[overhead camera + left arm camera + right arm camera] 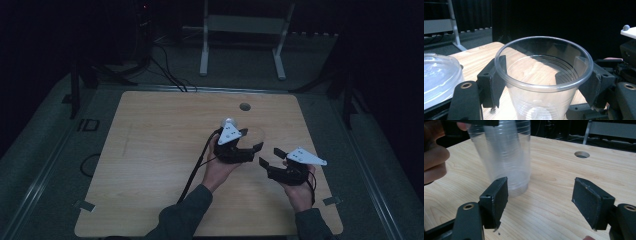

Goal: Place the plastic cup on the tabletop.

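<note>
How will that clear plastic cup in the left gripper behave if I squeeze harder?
The clear plastic cup looks thin-walled, so it would probably flex or crumple. The left gripper holds it just below the rim; its smooth sides may slip. It appears empty, likely very light and easily tipped.

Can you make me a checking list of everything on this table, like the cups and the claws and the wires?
Surface: light wooden table with a round hole near the far edge.
Job's things: clear plastic cup, upright on the table, gripped at its rim.
Clutter: clear plastic lid beside the cup.
Grippers: left claw shut on the cup; right claw open, nothing between its jaws, close to the cup.
Cables: black cable runs from the left claw over the table's near edge; more cables on the floor beyond.
Surroundings: dark room, white metal frame behind the table.
</note>
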